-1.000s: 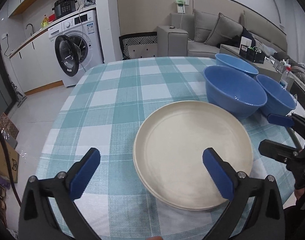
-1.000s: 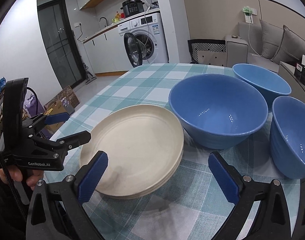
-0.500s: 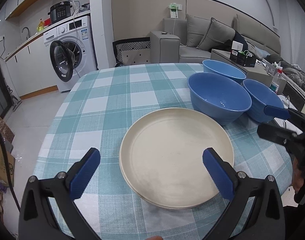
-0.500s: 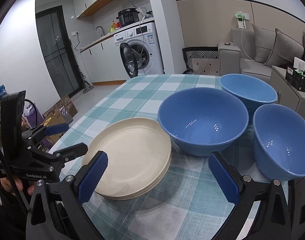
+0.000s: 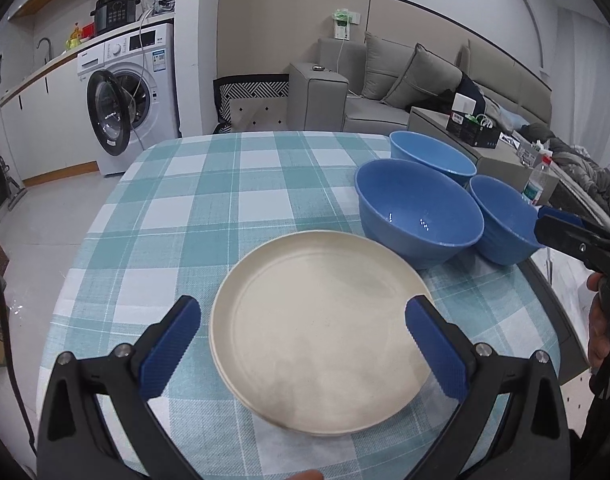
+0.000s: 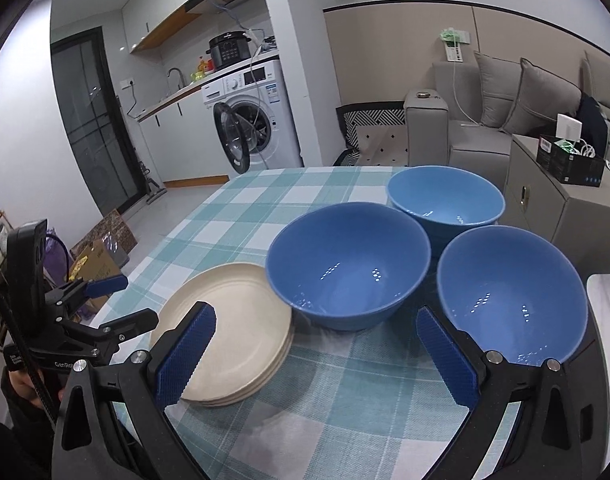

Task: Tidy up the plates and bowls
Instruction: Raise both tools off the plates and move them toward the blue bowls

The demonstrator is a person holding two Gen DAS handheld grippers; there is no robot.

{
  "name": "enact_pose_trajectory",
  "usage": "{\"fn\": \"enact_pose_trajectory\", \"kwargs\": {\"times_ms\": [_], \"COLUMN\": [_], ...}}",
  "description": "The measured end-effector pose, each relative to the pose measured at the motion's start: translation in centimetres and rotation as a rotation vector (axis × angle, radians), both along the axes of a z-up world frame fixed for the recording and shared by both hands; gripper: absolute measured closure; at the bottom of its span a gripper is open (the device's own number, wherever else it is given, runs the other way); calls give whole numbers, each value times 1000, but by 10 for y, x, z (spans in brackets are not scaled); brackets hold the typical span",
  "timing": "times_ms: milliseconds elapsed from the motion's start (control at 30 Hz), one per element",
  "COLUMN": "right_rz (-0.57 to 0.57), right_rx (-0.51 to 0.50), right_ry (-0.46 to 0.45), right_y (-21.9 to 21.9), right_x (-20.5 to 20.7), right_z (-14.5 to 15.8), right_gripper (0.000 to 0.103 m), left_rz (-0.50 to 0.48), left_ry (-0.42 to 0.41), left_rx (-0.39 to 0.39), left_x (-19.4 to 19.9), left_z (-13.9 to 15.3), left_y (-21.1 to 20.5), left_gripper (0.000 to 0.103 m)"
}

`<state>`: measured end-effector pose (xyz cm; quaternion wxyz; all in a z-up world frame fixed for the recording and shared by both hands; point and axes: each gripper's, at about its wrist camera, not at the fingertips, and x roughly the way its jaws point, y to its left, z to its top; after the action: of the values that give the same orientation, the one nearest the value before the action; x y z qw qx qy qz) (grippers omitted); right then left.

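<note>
A stack of cream plates [image 5: 321,328] [image 6: 229,332] lies on the checked tablecloth near the front edge. Three blue bowls stand to its right: a middle bowl [image 5: 419,212] [image 6: 347,264] touching the plates, a far bowl [image 5: 431,156] [image 6: 445,198] and a near-right bowl [image 5: 501,218] [image 6: 511,292]. My left gripper [image 5: 303,344] hangs open above the near side of the plates, holding nothing. My right gripper [image 6: 317,350] is open over the cloth in front of the bowls, with nothing between its fingers.
The table [image 5: 225,184] has bare checked cloth at the back left. A washing machine [image 5: 129,96] with its door open stands beyond it, a grey sofa [image 5: 405,92] at the back right. A hand holds each gripper's handle at the table's sides.
Both grippers have drawn back and up from the table, so plates and bowls look smaller and farther. Nothing on the table has moved; both stay open.
</note>
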<state>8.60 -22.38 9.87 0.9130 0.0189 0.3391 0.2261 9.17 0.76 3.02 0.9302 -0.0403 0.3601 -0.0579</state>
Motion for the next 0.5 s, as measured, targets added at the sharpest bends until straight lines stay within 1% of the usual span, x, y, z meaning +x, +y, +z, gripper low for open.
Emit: {"fn": "enact_pose_trajectory", "kwargs": {"times_ms": [67, 200, 500], "right_rz": [-8, -22, -84], "right_rx": [12, 26, 58], "right_ry": [6, 8, -26], "right_y": [-5, -14, -46], "right_x": [3, 9, 14], "right_z": [4, 11, 33], "right_gripper": [1, 1, 1], "left_rz": [8, 2, -37], "left_ry": [7, 5, -10], "left_rx": [-13, -11, -4], "left_x": [5, 15, 43], "left_z": [2, 10, 35], "left_y": [1, -2, -19], "left_gripper": [0, 0, 0]}}
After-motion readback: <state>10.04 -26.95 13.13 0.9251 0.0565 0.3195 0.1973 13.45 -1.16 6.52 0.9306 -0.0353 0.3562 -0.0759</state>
